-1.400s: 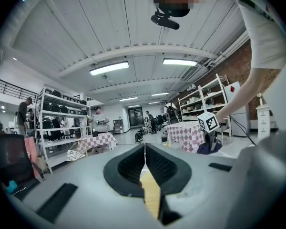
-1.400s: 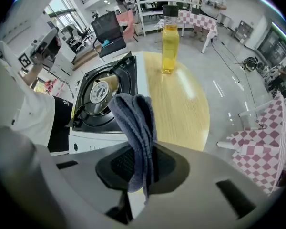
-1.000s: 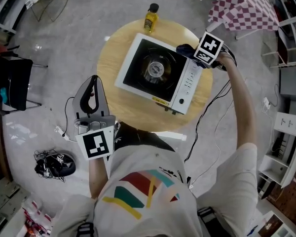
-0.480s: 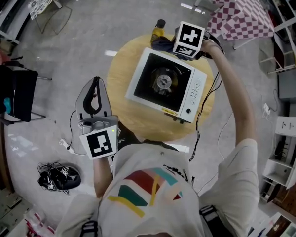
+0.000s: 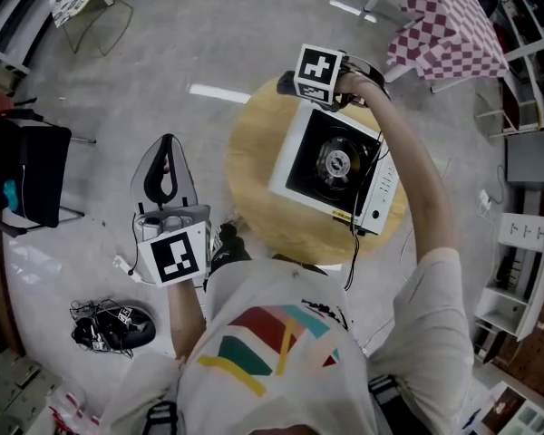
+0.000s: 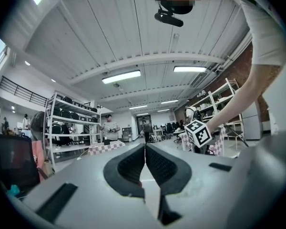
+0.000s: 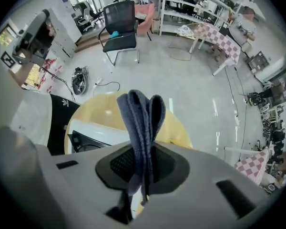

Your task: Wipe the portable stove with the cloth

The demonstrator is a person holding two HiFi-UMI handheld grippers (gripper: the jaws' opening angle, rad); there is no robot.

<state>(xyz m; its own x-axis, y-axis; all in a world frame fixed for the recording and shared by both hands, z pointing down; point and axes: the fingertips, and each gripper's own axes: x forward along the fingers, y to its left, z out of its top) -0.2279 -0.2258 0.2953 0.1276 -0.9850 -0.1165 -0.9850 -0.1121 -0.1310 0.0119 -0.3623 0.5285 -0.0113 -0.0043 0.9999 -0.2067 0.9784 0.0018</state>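
Pinching a folded dark blue-grey cloth (image 7: 142, 116) between its pressed-in jaws, the right gripper (image 7: 140, 168) hangs over the far left corner of the white, black-topped portable stove (image 5: 340, 166), near the far edge of the round pale wooden table (image 5: 254, 166) that carries it. The cloth stands out beyond the jaw tips as a doubled fold, so that fabric rather than hard plastic would meet the stove. No view shows whether it touches the stove's surface at this instant. The stove sits askew on the table, with its control panel (image 5: 381, 198) toward the table's right edge and its round burner (image 5: 334, 161) in the middle of the black top. The person's right arm reaches at full length over the stove, presumably because this corner lies farthest from the body. The left gripper (image 6: 145, 163) is held low at the person's left side, well apart from the table, its jaws closed on each other with nothing between them. It points out across the room and appears parked out of the way, since one tool suffices for wiping. Judged from this layout, wiping is under way or about to start at the stove's far rim, with the black top and control panel left to cover.
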